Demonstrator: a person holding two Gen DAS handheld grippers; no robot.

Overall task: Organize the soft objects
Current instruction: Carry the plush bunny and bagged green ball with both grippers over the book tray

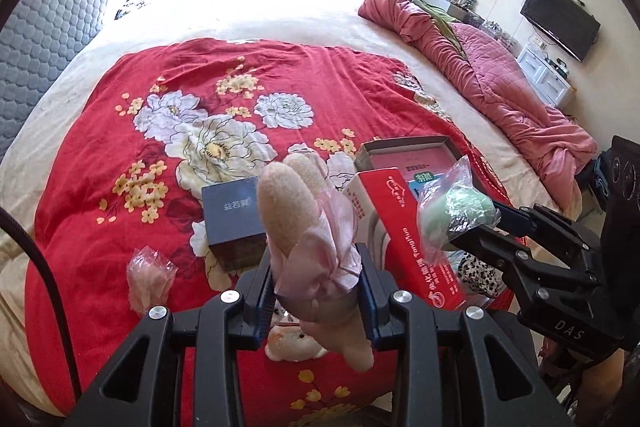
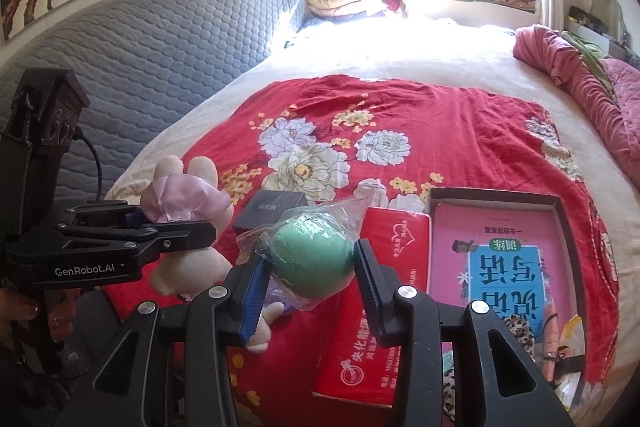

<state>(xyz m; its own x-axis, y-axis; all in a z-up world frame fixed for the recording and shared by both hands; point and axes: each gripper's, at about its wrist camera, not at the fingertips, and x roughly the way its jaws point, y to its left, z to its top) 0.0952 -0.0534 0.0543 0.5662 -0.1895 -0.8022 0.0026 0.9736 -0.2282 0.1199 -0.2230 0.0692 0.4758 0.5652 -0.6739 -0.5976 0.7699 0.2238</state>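
Note:
My left gripper (image 1: 318, 267) is shut on a beige plush rabbit in a pink dress (image 1: 308, 227), held above the red floral quilt (image 1: 200, 87); its head hangs down under the jaws. The same rabbit (image 2: 184, 199) and left gripper (image 2: 188, 227) appear at the left of the right wrist view. My right gripper (image 2: 310, 263) is shut on a green soft ball in a clear plastic bag (image 2: 312, 259), lifted over the quilt (image 2: 440, 115). That bagged ball (image 1: 456, 211) and right gripper (image 1: 476, 227) show at the right of the left wrist view. A pink soft object in a clear bag (image 1: 148, 275) lies on the quilt at the left.
A dark blue box (image 1: 232, 219) sits on the quilt, with a red carton (image 2: 372, 303) and an open cardboard box holding a pink and blue book (image 2: 500, 267) to its right. A rumpled pink blanket (image 1: 500, 83) lies along the bed's right side. A grey quilted headboard (image 2: 160, 47) stands at the left.

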